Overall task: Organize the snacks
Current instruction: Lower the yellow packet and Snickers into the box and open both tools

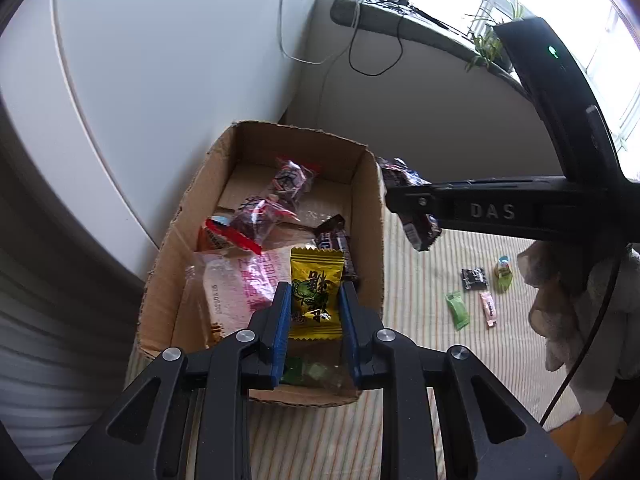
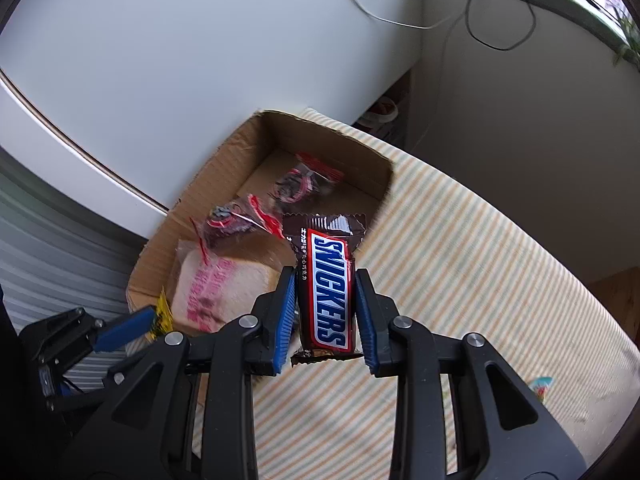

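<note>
The left gripper (image 1: 315, 312) has its blue fingers (image 1: 280, 320) clamped on a yellow candy packet (image 1: 316, 292), held above the near end of the cardboard box (image 1: 370, 216). The right gripper (image 2: 326, 312) grips a Snickers bar (image 2: 326, 292) upright between its fingers (image 2: 286, 312), hanging near the box's right wall, over the striped cloth (image 2: 460, 280). Inside the box lie a bagged slice of bread (image 1: 236, 284), two clear red-trimmed packets (image 1: 276, 196), a red wrapper (image 1: 228, 236) and another dark chocolate bar (image 1: 334, 240). Out on the cloth, well apart from the box, sit a green packet (image 1: 457, 309), a pink stick (image 1: 489, 309), a small black packet (image 1: 474, 278) and a green jelly cup (image 1: 503, 276).
</note>
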A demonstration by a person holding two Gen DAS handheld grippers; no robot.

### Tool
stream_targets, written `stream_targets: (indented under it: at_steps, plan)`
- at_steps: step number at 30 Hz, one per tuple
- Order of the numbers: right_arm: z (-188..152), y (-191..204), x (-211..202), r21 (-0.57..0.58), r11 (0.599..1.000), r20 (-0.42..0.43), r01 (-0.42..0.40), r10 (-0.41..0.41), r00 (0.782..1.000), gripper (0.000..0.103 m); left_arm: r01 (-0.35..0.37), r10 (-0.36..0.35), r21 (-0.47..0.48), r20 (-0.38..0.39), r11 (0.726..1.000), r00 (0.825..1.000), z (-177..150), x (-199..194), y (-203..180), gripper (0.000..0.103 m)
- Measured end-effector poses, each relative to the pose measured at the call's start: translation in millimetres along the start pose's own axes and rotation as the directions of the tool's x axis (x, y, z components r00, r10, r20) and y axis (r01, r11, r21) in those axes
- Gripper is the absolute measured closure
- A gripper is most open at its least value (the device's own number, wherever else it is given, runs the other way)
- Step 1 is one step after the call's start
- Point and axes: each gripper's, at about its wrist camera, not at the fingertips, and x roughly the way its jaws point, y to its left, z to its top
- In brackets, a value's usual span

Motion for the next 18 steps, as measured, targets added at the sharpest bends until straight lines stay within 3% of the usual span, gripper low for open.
stream_targets:
  at_steps: [12, 18]
  plan:
    - [12, 11, 9, -0.016, 1.000, -0.019, 0.004, -0.005, 1.000, 0.073, -0.016, 0.016, -0.024, -0.005, 1.000, 1.000, 3, 6, 7, 0.079]
    - [12, 13, 11, -0.023, 1.000, -0.023, 0.018, -0.019, 1.000, 0.072, -0.025, 0.025, -0.022, 0.002, 0.999, 1.000, 5, 6, 6, 0.065]
